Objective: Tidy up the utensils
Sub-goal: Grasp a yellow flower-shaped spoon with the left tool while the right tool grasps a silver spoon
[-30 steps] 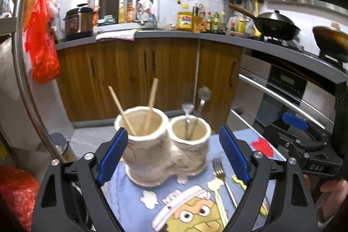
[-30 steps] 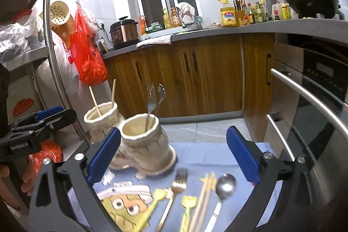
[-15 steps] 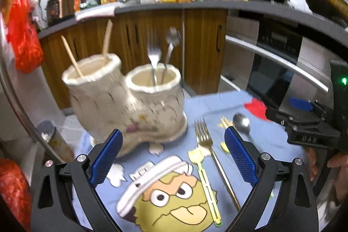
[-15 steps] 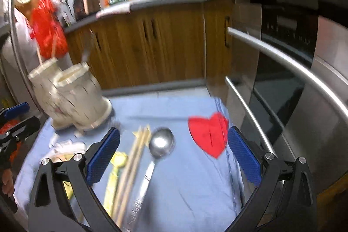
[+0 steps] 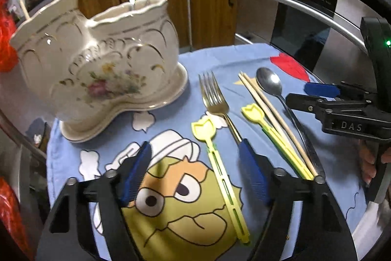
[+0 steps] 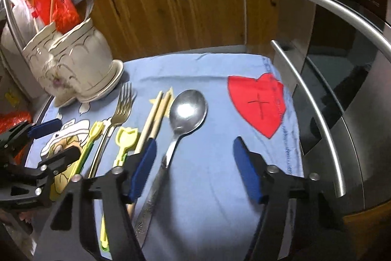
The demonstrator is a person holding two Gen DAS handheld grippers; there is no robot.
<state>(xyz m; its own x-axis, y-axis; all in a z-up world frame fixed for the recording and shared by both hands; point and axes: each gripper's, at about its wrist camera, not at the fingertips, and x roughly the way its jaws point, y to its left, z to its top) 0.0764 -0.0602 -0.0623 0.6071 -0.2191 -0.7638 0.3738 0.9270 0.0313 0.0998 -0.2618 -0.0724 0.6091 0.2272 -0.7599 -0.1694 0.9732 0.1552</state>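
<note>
A white twin-cup ceramic holder (image 5: 97,70) (image 6: 73,65) stands at the cloth's far left, holding a fork, a spoon and chopsticks. On the blue cloth (image 5: 232,60) lie a gold fork (image 5: 215,99) (image 6: 119,111), two yellow plastic utensils (image 5: 220,158) (image 6: 124,141), wooden chopsticks (image 5: 268,114) (image 6: 154,119) and a steel spoon (image 5: 271,85) (image 6: 185,114). My left gripper (image 5: 195,173) is open and empty, low over one yellow utensil. My right gripper (image 6: 193,168) is open and empty, low over the spoon's handle.
An oven front with steel handle bars (image 6: 317,94) borders the cloth on the right. Wooden cabinets (image 6: 183,4) stand beyond the far edge. A red bag (image 6: 58,4) hangs at the left. The cloth carries a red heart (image 6: 259,102) and a cartoon print (image 5: 176,207).
Both grippers have dropped and tilted down toward the cloth. The left came close over the yellow utensil; the right swung right from the holder to the spoon. Both stay open.
</note>
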